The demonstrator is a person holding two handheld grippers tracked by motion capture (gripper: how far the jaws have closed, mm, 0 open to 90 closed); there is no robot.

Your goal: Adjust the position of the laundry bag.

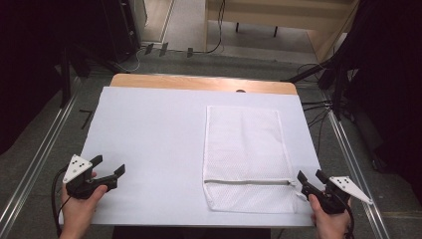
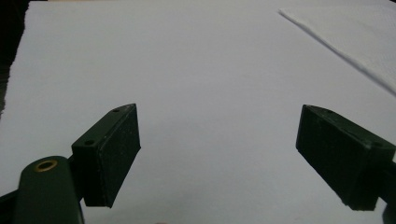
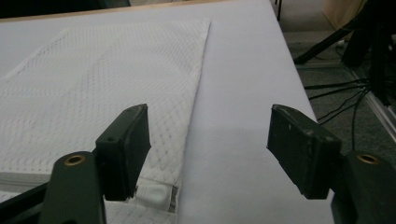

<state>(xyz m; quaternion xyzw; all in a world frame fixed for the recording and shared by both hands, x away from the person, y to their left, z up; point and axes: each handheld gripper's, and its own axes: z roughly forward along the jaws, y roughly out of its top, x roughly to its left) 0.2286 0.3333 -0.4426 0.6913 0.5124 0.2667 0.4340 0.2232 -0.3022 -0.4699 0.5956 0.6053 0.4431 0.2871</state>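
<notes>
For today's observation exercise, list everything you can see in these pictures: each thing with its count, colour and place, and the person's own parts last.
Mesh bag: one, white, flat on the right half of the sheet, zip running across near its near end.
Sheet: one, pale white, covering most of the table.
Table: one, wooden, bare strip at the far edge.
Cables: several, black, on the floor to the right.
Hands: two, left and right, at the near corners.
Tongs: two, black, left tongs open, right tongs open beside the bag's zip end.
</notes>
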